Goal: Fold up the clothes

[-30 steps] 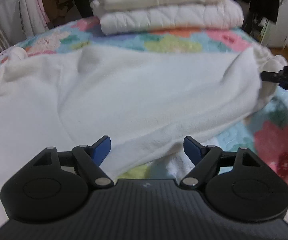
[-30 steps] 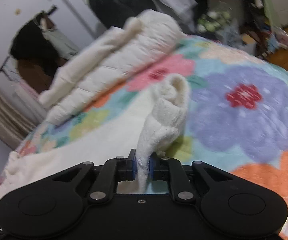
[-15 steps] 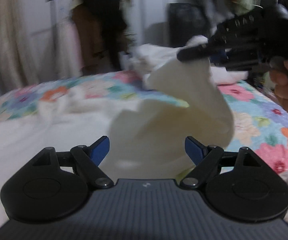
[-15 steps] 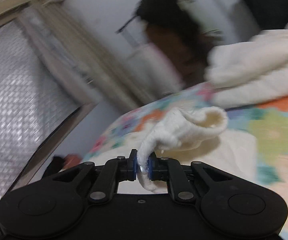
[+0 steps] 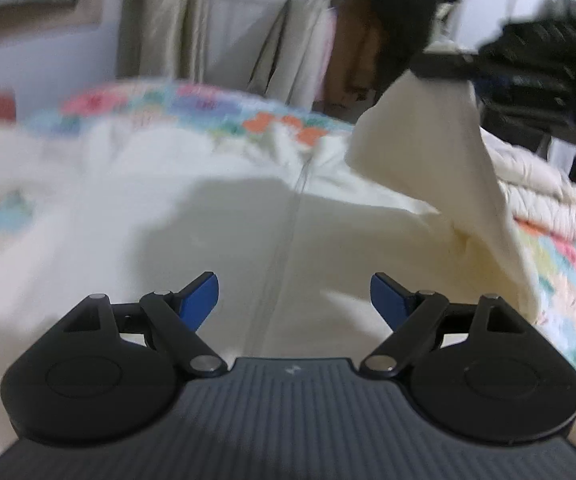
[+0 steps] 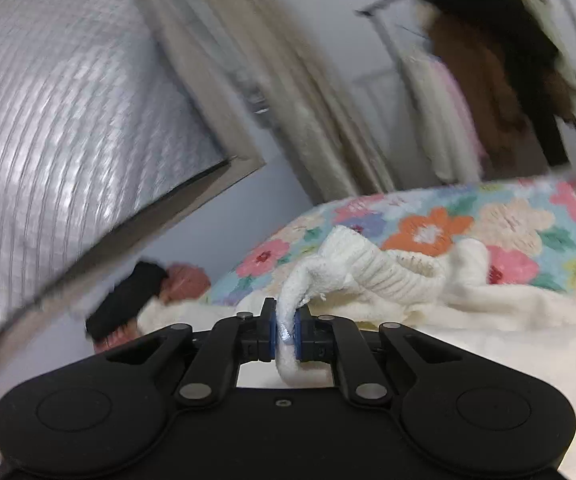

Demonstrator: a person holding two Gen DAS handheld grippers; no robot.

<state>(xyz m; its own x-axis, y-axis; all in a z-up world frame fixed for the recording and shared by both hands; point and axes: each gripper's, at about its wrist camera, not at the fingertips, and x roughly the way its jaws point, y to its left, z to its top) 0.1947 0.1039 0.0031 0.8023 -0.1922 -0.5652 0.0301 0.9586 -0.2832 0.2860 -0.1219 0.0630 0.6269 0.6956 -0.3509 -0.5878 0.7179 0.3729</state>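
Observation:
A cream fleece garment (image 5: 208,216) with a front zip lies spread over the floral bedspread (image 5: 280,120). My left gripper (image 5: 293,298) hovers low over its middle, jaws wide open, nothing between the blue pads. My right gripper (image 6: 286,334) is shut on the garment's ribbed cuff (image 6: 351,268), which sticks up from between its pads. In the left wrist view that right gripper (image 5: 443,68) is at the upper right, holding the sleeve (image 5: 447,160) lifted so it hangs in a sheet above the garment's body.
Folded white quilted bedding (image 5: 543,196) is stacked on the bed at the right. Dark and cream clothes (image 5: 375,40) hang on a rack behind the bed, beside a curtain (image 6: 288,80) and a window (image 6: 68,120). A black and pink item (image 6: 144,296) lies beyond the bed's far edge.
My right gripper has carried the sleeve up and across over the garment's body. My left gripper has swung sideways and rolled, staying open; its view now faces the clothes rack and curtain.

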